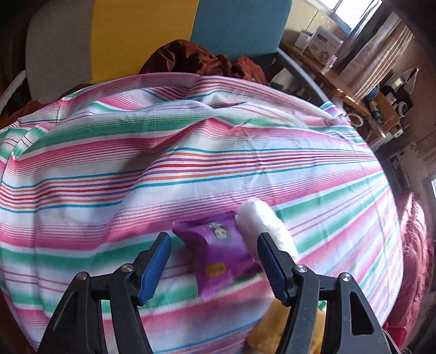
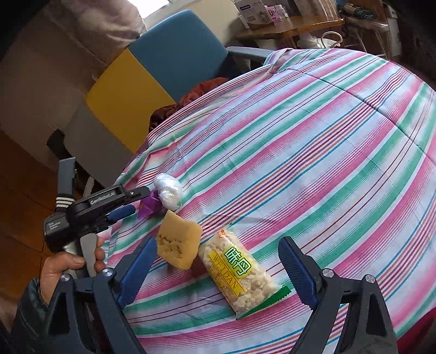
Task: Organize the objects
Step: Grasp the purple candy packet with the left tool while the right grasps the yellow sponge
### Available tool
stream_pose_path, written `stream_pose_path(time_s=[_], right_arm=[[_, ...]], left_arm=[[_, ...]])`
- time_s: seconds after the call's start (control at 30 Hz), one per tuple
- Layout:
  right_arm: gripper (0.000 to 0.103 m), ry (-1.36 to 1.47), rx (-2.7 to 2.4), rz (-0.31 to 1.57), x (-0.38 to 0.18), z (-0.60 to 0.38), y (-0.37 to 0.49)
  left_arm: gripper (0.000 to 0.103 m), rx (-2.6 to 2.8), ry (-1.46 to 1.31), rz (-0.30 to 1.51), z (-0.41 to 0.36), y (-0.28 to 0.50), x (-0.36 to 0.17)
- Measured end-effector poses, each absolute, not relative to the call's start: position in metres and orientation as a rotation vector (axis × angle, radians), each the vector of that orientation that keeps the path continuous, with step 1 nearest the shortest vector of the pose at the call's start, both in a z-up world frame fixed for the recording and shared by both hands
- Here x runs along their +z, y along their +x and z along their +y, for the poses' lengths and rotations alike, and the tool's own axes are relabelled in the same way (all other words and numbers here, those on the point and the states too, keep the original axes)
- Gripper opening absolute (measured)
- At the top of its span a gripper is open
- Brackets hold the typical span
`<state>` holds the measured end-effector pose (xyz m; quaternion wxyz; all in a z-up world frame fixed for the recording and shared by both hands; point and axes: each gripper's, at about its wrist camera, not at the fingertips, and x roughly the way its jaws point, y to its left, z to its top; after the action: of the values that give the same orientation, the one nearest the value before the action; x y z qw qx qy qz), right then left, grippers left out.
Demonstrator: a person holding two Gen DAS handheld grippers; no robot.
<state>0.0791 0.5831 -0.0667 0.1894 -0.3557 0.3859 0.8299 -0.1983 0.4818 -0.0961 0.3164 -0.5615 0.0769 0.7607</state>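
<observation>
both grippers, left gripper [image 1: 214, 245] and right gripper [image 2: 218, 250], gape empty; purple packet [image 1: 218, 250] partly hidden behind white roll [image 1: 265, 226].

I see a bed under a striped cloth of pink, green and white [image 1: 190, 152]. Behind it stands a chair with blue and yellow fabric panels [image 2: 152, 70]. A wooden table with boxes [image 2: 294, 26] is near a bright window [image 1: 351, 11]. The floor is brown wood [image 2: 19, 174].
</observation>
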Motion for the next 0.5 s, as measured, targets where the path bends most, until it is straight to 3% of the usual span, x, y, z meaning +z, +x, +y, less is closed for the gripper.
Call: stream_pose_path(time_s=[0.1,0.17,0.5], right_arm=[[0.091,-1.0,2.335,1.098,-0.067,0.583,0.079],[0.091,-1.0,2.335,1.094,-0.067,0.584,0.079],[0.091,-0.954,2.296,1.076,-0.067,0.593,0.086]], left_arm=[[0.064,2.029,-1.439,0.269,0.488,-0.198,-0.105],[0.047,2.047,-1.404,0.314,0.487,-0.193,-0.104],[0.045,2.014,-1.362,0.312,0.416,-0.151,-0.102]])
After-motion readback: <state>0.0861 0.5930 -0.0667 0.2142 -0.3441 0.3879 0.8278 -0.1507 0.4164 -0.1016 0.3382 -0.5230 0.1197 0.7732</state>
